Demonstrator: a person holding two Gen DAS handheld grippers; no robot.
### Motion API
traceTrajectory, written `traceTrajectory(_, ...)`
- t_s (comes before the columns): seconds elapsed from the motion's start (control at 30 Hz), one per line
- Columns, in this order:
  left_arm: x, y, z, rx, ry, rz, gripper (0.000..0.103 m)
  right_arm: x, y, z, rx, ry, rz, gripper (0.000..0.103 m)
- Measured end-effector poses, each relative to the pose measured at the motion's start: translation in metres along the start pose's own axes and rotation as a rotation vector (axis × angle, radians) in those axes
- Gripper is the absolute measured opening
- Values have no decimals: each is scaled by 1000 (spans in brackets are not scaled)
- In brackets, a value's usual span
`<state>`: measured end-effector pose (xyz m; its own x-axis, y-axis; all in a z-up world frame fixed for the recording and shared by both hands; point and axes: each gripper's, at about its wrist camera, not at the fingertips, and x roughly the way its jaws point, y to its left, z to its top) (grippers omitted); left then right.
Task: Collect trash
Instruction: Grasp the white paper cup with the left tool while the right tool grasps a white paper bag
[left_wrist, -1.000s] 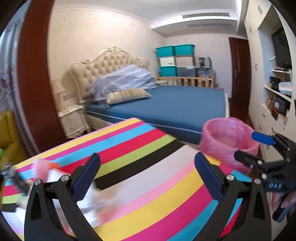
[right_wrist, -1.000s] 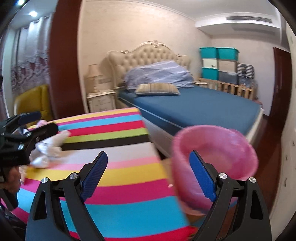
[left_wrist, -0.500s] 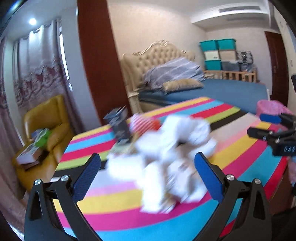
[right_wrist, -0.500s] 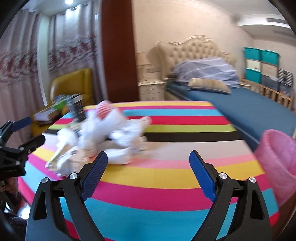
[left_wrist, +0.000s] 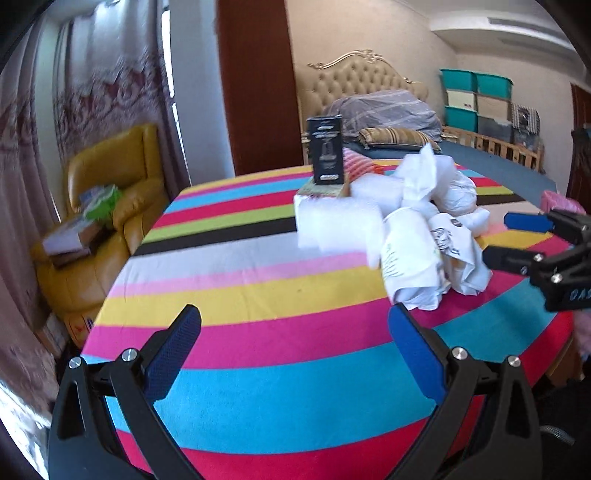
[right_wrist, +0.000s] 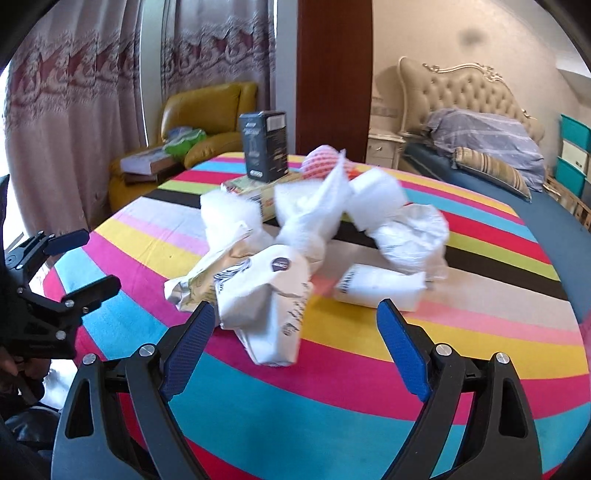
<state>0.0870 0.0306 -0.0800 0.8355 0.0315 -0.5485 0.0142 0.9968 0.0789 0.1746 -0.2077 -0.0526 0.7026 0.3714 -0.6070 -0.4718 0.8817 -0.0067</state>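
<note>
In the right wrist view the left tool (right_wrist: 79, 260) hangs at the far left over the desk's (right_wrist: 369, 417) edge, spread and holding nothing. Right of it, mid-desk, lies the heap of crumpled white trash (right_wrist: 295, 251), with a dark box (right_wrist: 265, 150) upright on a flat packet at its far side. The right tool (right_wrist: 295, 332) sits near, spread wide, empty, just short of the heap. Farther right stands a bed (right_wrist: 517, 192).
</note>
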Motion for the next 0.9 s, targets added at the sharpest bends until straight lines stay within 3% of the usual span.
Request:
traceTrajectory(0.2,-4,1,-3,-42,-3,-38,98,26,9,5,2,76,2,79)
traceTrajectory(0.3,-3,-6,-3,-39,8,-55,98,31,9,5,9,94,11,62)
traceTrajectory(0.33,-3,-8,-2,-38,9,-65,98,31,8,4,18,93,20,52)
traceTrajectory(0.67,21,-54,27,31,32,-163,94,-10,-24,-6,60,-16,-11,50)
traceTrajectory(0.9,57,-89,37,61,93,-189,79,-24,-47,-18,126,-32,-27,50)
